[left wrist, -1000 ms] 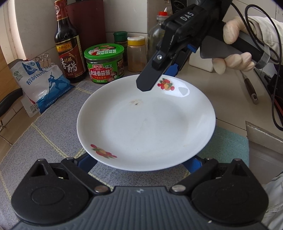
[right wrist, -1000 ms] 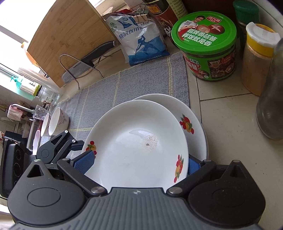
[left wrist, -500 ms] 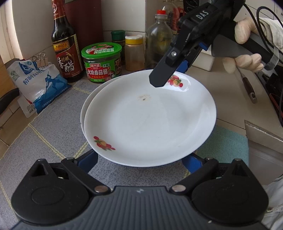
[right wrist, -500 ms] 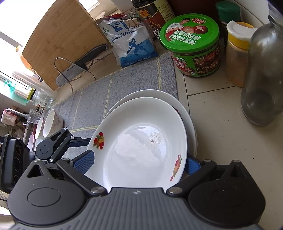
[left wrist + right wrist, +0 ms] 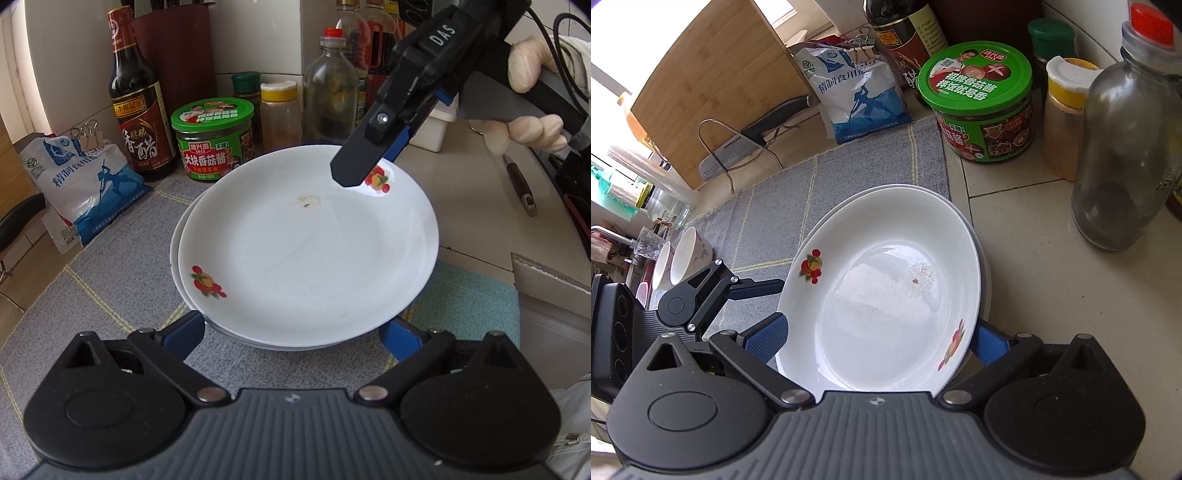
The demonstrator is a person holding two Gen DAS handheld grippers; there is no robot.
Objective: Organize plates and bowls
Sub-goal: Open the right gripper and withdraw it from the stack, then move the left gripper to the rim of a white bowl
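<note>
A white plate with fruit decals [image 5: 306, 258] lies almost squarely over a second matching plate [image 5: 174, 254] on the grey mat [image 5: 122, 266]. My left gripper [image 5: 291, 334] holds its near rim, the jaws wide with the blue pads [image 5: 186, 332] pressed against the edge. My right gripper [image 5: 369, 158] comes down on the far rim beside a decal. In the right wrist view the same plate [image 5: 886, 306] fills the gap of the right gripper [image 5: 879, 339], the lower plate [image 5: 985, 266] peeks out behind, and the left gripper [image 5: 701, 295] meets the opposite rim.
A green-lidded jar [image 5: 212, 140], a dark vinegar bottle [image 5: 138, 110], a spice jar and a glass bottle [image 5: 1123, 147] line the wall behind the plates. A salt bag [image 5: 85, 184] sits at the left. Two bowls [image 5: 685, 254] stand past the mat. A cutting board [image 5: 713, 85] leans nearby.
The held plate has travelled over the lower plate and come down closer to it, so the two now nearly line up. Both grippers moved with it and kept their grip.
</note>
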